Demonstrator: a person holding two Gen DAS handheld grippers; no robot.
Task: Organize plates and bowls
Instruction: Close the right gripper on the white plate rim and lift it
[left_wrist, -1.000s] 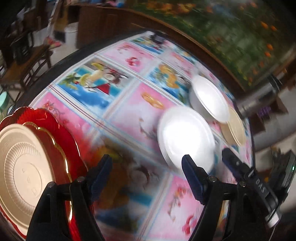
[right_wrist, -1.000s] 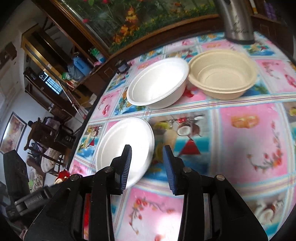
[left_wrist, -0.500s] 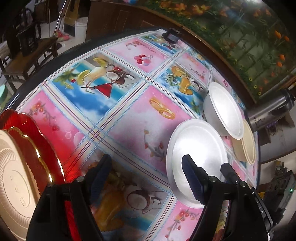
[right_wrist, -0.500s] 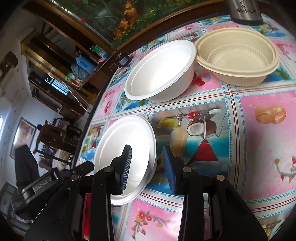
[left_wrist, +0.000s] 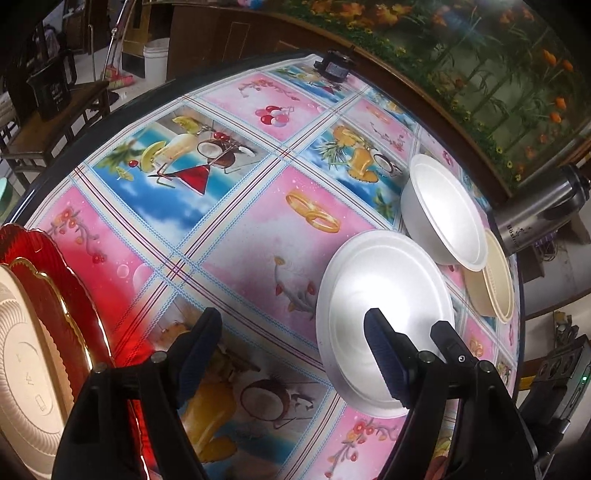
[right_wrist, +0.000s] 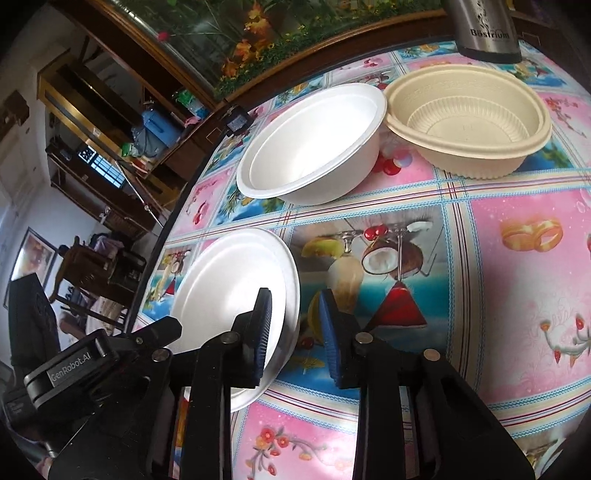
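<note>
A white foam plate (left_wrist: 380, 302) lies on the patterned tablecloth; it also shows in the right wrist view (right_wrist: 236, 291). Behind it stand a white foam bowl (right_wrist: 314, 144) and a beige ribbed bowl (right_wrist: 469, 118), touching each other. A gold plate (left_wrist: 26, 365) rests on a red scalloped plate (left_wrist: 66, 280) at the left edge. My left gripper (left_wrist: 291, 343) is open and empty, its right finger over the white plate's near rim. My right gripper (right_wrist: 295, 328) is open, with the white plate's right rim between its fingers, left pad over the plate.
A steel thermos (right_wrist: 484, 29) stands behind the beige bowl. A small black device (left_wrist: 334, 68) sits at the table's far edge. The round table's dark rim (left_wrist: 110, 110) curves on the left, with chairs and shelves beyond. A floral panel backs the table.
Both grippers have moved closer to the white plate. The right gripper's fingers now straddle its rim. The left gripper has swung right, so the red and gold plates have slid toward the left edge.
</note>
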